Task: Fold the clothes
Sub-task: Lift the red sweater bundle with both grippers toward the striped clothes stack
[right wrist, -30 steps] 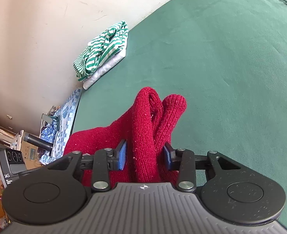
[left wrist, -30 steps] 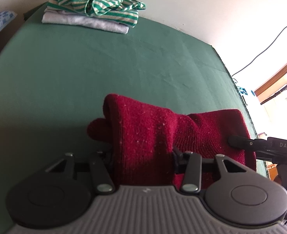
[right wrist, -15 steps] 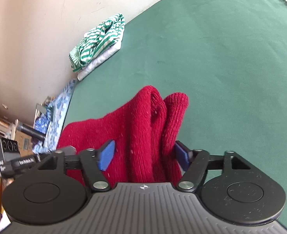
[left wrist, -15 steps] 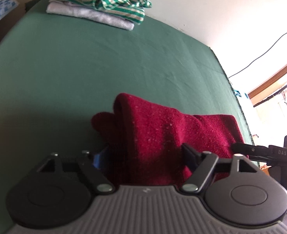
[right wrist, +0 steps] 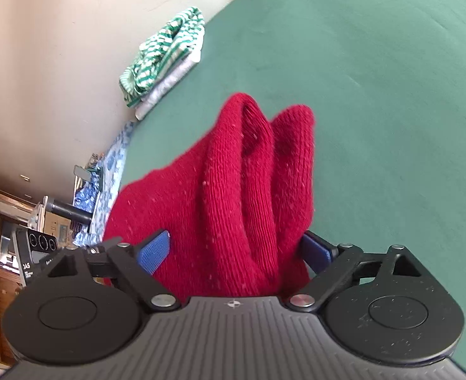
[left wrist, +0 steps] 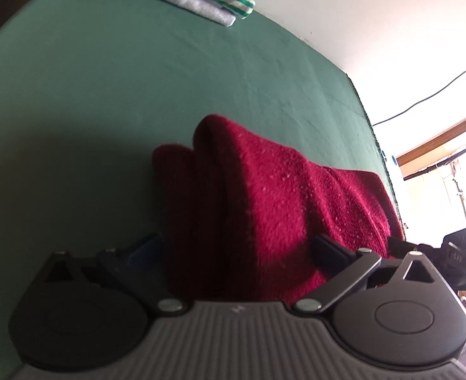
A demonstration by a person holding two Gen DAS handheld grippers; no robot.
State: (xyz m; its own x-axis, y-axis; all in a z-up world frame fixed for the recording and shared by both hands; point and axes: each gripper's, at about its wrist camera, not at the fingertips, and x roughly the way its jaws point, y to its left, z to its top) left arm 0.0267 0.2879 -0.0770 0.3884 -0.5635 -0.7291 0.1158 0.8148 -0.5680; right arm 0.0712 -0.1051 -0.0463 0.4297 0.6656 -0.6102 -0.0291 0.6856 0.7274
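A folded red knit sweater (left wrist: 283, 209) is lying on a green counter (left wrist: 106, 88), bunched in thick rolls. The left tongs (left wrist: 237, 250) and right tongs (right wrist: 236, 250) are each standing wide open around one end, gripping nothing. A striped green shirt (right wrist: 163, 53) is resting on a white cloth (right wrist: 169, 85) by the wall.

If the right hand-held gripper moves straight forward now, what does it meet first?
The red knitted garment: it already lies between the open fingers of the right hand-held gripper. Beyond it is probably only green cloth.
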